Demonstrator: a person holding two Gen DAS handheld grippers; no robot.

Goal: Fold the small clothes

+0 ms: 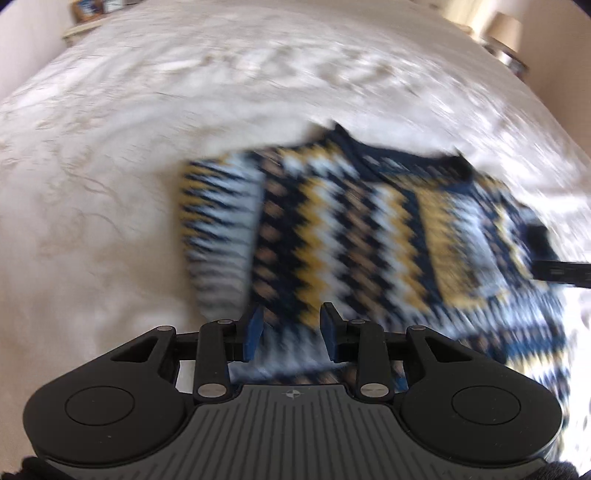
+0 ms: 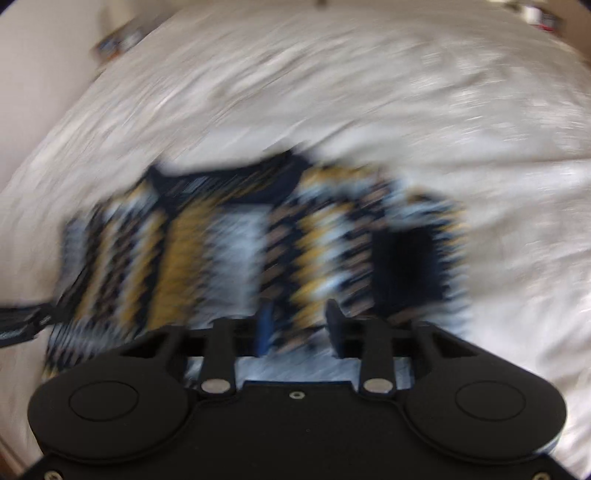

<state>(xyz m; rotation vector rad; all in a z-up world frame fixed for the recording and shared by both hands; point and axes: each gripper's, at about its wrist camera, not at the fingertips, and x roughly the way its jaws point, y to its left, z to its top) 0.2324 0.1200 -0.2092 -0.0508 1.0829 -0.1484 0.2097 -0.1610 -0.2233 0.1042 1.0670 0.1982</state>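
Note:
A small knitted sweater [image 1: 369, 229] with navy, yellow, white and tan zigzags lies flat on the white bed cover [image 1: 129, 166], its navy collar [image 1: 406, 162] at the far side. A sleeve is folded in across the body, ending in a dark cuff [image 2: 402, 262]. My left gripper [image 1: 291, 314] hangs over the sweater's near edge, its blue pads apart and pressing on nothing. My right gripper [image 2: 299, 308] stands the same way over the sweater [image 2: 221, 251], open with only fabric below the gap. Each gripper's fingers show at the edge of the other view [image 1: 561, 273] [image 2: 18, 325]. Both views are blurred.
The bed cover [image 2: 443, 129] stretches wide on all sides of the sweater. A lamp [image 1: 506, 33] stands beyond the bed's far right corner and a low shelf with items [image 1: 85, 22] beyond the far left. A pale wall [image 2: 33, 92] runs along the left.

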